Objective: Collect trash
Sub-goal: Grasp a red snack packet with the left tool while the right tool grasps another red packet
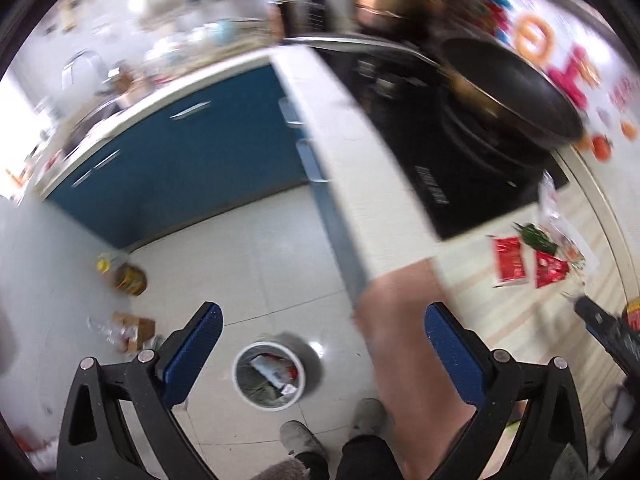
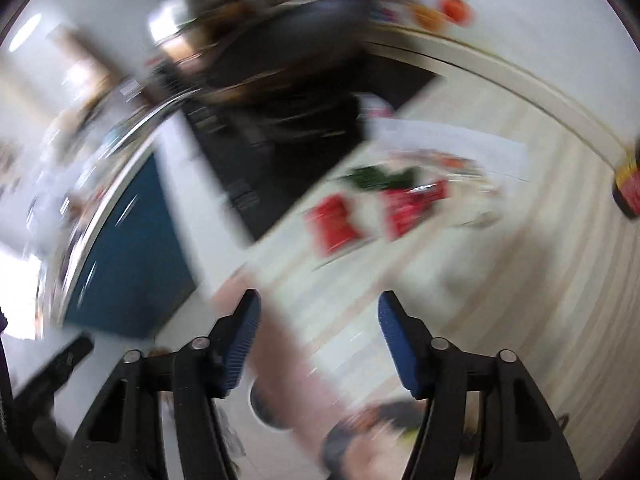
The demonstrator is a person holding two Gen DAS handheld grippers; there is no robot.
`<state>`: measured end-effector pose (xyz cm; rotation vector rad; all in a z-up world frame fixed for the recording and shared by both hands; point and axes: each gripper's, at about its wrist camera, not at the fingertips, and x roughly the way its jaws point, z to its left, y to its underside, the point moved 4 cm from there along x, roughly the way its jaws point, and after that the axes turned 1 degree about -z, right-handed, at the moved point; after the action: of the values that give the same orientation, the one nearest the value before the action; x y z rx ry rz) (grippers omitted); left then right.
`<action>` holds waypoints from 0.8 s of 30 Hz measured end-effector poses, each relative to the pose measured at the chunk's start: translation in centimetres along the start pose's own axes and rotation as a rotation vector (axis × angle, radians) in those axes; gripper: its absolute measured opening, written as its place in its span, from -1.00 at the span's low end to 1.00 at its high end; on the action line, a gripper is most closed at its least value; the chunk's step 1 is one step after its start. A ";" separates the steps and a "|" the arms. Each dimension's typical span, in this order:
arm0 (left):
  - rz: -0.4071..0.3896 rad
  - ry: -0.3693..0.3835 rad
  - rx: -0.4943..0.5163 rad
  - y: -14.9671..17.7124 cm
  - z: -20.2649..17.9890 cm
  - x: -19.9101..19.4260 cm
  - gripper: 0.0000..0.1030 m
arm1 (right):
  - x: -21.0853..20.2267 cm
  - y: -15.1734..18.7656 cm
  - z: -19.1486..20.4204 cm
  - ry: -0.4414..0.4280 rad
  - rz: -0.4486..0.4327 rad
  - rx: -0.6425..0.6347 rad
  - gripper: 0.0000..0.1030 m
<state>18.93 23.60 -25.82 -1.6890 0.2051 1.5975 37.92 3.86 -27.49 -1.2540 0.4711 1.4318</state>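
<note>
My left gripper (image 1: 320,320) is open and empty, held over the floor above a round white trash bin (image 1: 269,376) that holds wrappers. Red wrappers (image 1: 509,263) and green scraps (image 1: 538,237) lie on the striped countertop (image 1: 472,280) to the right, with clear plastic beside them. My right gripper (image 2: 318,316) is open and empty, above the counter edge. In the blurred right wrist view the red wrappers (image 2: 334,222) and green scraps (image 2: 378,176) lie ahead of it on the counter. The other gripper's black tip (image 1: 600,320) shows at the right edge.
A black stove (image 1: 420,152) with a dark pan (image 1: 516,88) sits at the back of the counter. Blue cabinets (image 1: 180,160) stand along the far wall. A yellow bottle (image 1: 128,276), a cardboard box (image 1: 134,330) and my feet (image 1: 336,432) are on the tiled floor.
</note>
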 end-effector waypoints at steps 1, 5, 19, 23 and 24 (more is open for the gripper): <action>0.015 0.005 0.023 -0.8 -1.9 0.9 1.00 | 1.2 -0.9 -1.6 0.010 0.008 0.037 0.23; 0.074 -0.023 0.099 -2.6 -7.5 5.4 1.00 | 6.9 -4.3 -6.2 -0.009 0.064 0.163 0.23; 0.261 0.120 0.143 -2.6 -17.7 12.3 0.99 | 9.9 -6.2 -8.3 0.052 -0.018 0.160 -0.51; 0.329 0.186 0.181 -2.0 -20.9 13.9 0.66 | 8.4 -6.0 -10.1 0.097 -0.048 0.165 -0.51; 0.345 0.183 0.196 -1.8 -21.5 14.3 0.32 | 8.3 -5.9 -10.4 0.104 -0.048 0.168 -0.51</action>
<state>39.41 16.93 -40.11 -1.7101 0.7570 1.6018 49.08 0.78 -36.35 -1.1995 0.6153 1.2643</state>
